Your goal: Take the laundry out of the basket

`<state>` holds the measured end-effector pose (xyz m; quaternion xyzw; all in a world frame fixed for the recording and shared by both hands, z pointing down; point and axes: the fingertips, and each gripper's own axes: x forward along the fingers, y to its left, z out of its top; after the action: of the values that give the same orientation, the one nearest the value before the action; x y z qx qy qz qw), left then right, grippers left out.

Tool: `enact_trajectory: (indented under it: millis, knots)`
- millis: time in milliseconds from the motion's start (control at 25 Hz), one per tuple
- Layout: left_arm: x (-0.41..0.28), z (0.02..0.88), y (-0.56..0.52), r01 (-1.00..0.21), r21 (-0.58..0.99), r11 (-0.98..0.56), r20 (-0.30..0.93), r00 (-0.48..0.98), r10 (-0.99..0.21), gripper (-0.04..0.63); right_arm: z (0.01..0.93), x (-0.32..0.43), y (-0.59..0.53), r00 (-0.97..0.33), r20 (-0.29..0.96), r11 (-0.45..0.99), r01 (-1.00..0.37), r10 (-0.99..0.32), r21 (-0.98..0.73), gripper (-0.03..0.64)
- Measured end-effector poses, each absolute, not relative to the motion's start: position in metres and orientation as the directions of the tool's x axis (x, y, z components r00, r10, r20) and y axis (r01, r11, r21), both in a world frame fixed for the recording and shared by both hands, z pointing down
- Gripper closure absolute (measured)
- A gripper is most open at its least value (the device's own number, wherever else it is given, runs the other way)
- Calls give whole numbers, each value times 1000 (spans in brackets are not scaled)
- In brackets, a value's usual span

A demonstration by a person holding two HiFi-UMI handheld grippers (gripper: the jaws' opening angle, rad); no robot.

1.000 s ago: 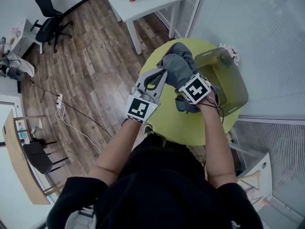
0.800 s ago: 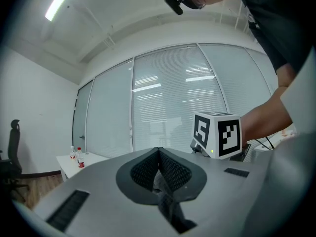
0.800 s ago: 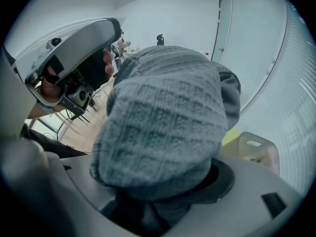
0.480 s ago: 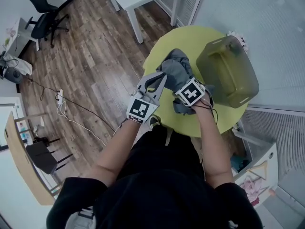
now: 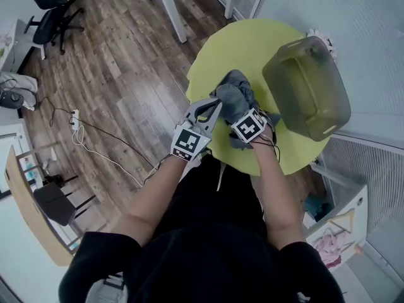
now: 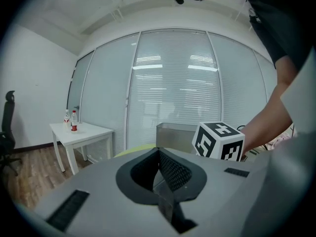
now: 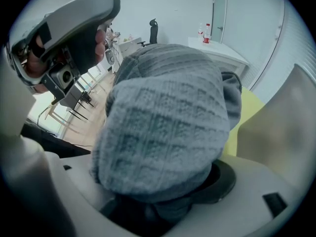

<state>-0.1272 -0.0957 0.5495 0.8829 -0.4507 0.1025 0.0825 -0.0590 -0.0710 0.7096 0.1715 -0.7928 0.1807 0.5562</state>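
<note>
A grey knitted garment (image 5: 235, 96) hangs bunched over the near part of the round yellow-green table (image 5: 252, 40). My right gripper (image 5: 245, 111) is shut on it; in the right gripper view the fabric (image 7: 168, 117) fills the space between the jaws of the right gripper (image 7: 163, 184). The olive translucent basket (image 5: 307, 86) stands on the table's right side, apart from the garment. My left gripper (image 5: 210, 108) is just left of the garment, shut. In the left gripper view, the left gripper (image 6: 161, 179) has nothing visible between its pads.
A small pale item (image 5: 322, 40) lies behind the basket. A white side table (image 6: 81, 132) with bottles stands beyond, with an office chair (image 5: 39, 14) and a cable (image 5: 82, 137) on the wooden floor. A wall of glass with blinds (image 6: 173, 102) lies behind the table.
Both grippers and the grey garment have drawn away from the basket toward the table's near edge. The basket now stands apart from the right gripper.
</note>
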Motion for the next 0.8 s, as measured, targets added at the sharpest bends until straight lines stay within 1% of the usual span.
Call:
enact_trajectory:
  millis: [200,440,800]
  knots:
    - [-119,575,-93,-815,83,-574,295,570,-767,586,744,-50,-70,-312,948,899,-429,-55,-89,225]
    - [-110,585,-100,-827,89,-556,314,553,-772,586,774,-53,-77,-276,960,921,-383,-45,-67,225]
    - [-104,596,-102,-857,91,-508,340,506,-793,586,782,-60,-80,-312,949,927,-365,-37,-84,219]
